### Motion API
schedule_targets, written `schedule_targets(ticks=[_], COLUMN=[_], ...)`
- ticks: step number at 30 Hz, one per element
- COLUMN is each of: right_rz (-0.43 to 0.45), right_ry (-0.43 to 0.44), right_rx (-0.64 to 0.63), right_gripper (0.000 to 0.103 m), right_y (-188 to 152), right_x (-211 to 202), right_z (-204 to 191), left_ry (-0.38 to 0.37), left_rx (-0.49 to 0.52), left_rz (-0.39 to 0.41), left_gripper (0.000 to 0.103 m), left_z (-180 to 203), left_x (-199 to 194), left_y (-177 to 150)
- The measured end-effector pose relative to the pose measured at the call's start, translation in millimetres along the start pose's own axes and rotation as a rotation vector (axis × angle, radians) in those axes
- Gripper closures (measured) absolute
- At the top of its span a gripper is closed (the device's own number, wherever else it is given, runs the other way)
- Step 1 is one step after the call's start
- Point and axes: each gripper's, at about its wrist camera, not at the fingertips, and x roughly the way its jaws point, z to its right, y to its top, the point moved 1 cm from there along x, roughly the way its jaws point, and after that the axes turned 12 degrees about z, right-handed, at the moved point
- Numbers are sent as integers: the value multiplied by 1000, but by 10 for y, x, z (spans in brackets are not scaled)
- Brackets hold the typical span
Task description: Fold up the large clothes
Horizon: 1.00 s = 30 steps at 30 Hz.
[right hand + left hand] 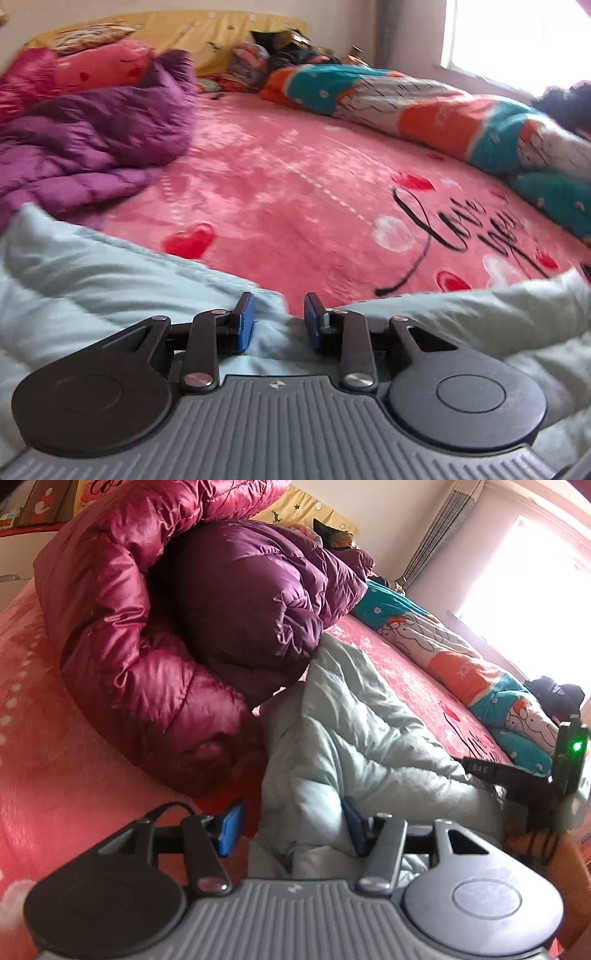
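The pale blue padded garment (pixel 354 738) lies rumpled along the near edge of the bed (pixel 303 184), on its pink heart-printed blanket, and in the right wrist view its quilted fabric fills the whole foreground on both sides of the tool. Beyond it sit 2 other bulky coats: a glossy magenta puffer jacket (pixel 129 627) curled around a purple puffer jacket (pixel 251 602), both just beside the pale garment's far end, and a teal and orange cartoon quilt (pixel 424 107) is bunched along the bed's far side. The step in hand looks like taking hold of the pale garment at 2 places before a fold; it is still crumpled, so little of the folding seems done. The next move calls for both grips to close on an edge or seam, then a lift and a spread flat across the free pink blanket. The left tongs (pixel 291 825) stand about half spread, with a thick ridge of the pale fabric between the blue pads; the right-hand pad is against the fabric while the other stands clear, so nothing is pinched. The right tongs (pixel 279 321) are narrower, set apart a little, resting on the same fabric and gripping nothing.
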Motion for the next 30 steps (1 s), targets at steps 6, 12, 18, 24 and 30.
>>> schedule_targets(ticks=[6, 12, 18, 24, 30], right_rz=[39, 182, 175, 152, 124], right_ry=[-10, -42, -128, -106, -92], right_rx=[108, 302, 230, 250, 173], right_gripper=[44, 21, 20, 22, 23], right_y=[-71, 63, -62, -171, -119], right_x=[-30, -798, -1144, -1129, -932], right_z=[201, 683, 1200, 1328, 1199], left_ry=[-9, -97, -194, -231, -74], left_rx=[99, 290, 440, 477, 427], left_rz=[108, 270, 296, 240, 131], left_gripper=[49, 48, 35, 31, 31], left_z=[85, 330, 796, 1353, 1357], left_x=[-171, -458, -575, -182, 539], left_y=[96, 178, 198, 213, 147])
